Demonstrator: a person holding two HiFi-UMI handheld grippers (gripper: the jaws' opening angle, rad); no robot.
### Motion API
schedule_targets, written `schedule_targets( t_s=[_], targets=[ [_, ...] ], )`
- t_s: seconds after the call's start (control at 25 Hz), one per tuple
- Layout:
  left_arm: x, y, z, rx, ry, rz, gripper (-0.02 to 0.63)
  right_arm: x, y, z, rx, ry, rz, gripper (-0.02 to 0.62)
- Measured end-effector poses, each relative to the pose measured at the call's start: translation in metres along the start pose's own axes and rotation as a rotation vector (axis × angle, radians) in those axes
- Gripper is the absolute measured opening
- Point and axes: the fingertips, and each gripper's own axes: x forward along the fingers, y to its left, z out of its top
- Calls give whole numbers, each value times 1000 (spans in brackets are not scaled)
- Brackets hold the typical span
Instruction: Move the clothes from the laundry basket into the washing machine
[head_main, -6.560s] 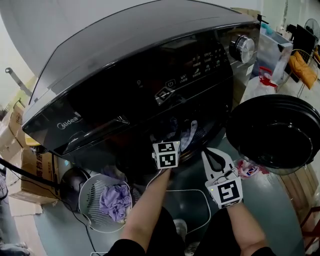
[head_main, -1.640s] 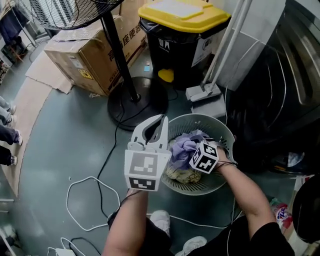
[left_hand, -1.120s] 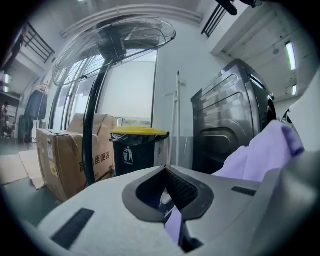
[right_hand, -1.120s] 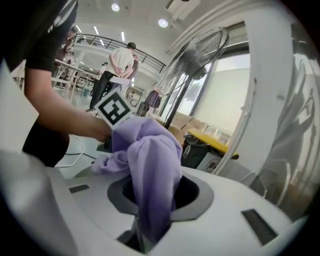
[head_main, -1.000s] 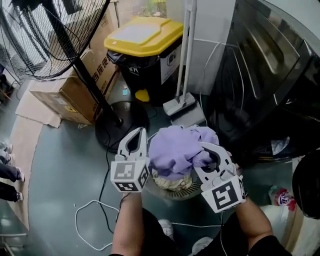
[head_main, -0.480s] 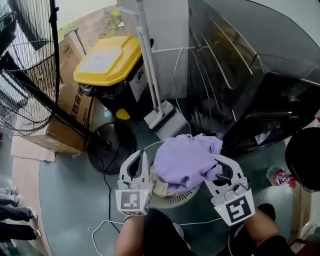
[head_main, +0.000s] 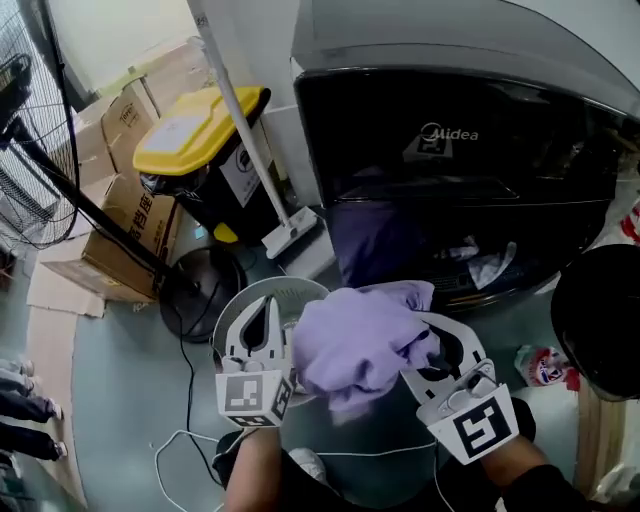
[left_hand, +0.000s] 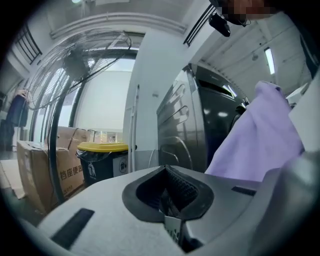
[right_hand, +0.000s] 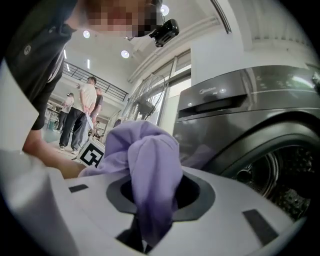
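I have the purple garment (head_main: 358, 345) lifted clear of the laundry basket (head_main: 238, 303) and bunched between my 2 tools in front of the washing machine (head_main: 450, 150). My right hand-held gripper (head_main: 432, 345) is clamped on it. In the right gripper view a fold of the cloth runs down between the 2 jaws, which are drawn in narrow on it, and the rest billows up over the tool. My left hand-held gripper (head_main: 271, 306) has its jaws pressed together with nothing between them. The garment only lies against its inner side, and in the left gripper view the cloth hangs off to the right of the closed jaws.

The basket sits on the floor under the left tool, mostly covered by it and the garment, so I see little more than its pale rim. The machine's round door (head_main: 600, 320) stands swung open at the right edge of the head view. A few items (head_main: 485, 265) lie in the dark opening.

To the left of the machine stand a white pole tool (head_main: 245, 130), a black bin with a yellow lid (head_main: 195, 130), cardboard boxes (head_main: 110, 225) and a pedestal fan (head_main: 195, 288). A colourful packet (head_main: 540, 365) lies on the floor beside the door.
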Motion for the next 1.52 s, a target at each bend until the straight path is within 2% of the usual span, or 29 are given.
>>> schedule_targets(
  t_s=[0.36, 0.56, 0.76, 1.0, 1.24, 1.36, 1.52],
  targets=[
    [4, -116, 16, 6, -14, -33, 6, -98, -96, 3, -43, -21, -140, 124],
    [13, -169, 17, -31, -27, -78, 6, -134, -144, -17, -33, 36, -234, 124],
    [31, -218, 19, -32, -41, -140, 6, -147, -182, -41, -18, 71, -302, 127],
    [45, -250, 26, -20, -63, -173, 6, -138, -226, -43, -60, -38, -422, 130],
    [53, -260, 25, -4, -97, -170, 6, -96, -268, -60, -67, -105, -528, 130],
    [54, -261, 20, -12, -93, -164, 6, -71, -289, -71, -36, -114, -563, 130],
    [56, -259, 19, -24, -96, -159, 6, -38, -315, -87, 8, -80, -560, 130]
  ],
)
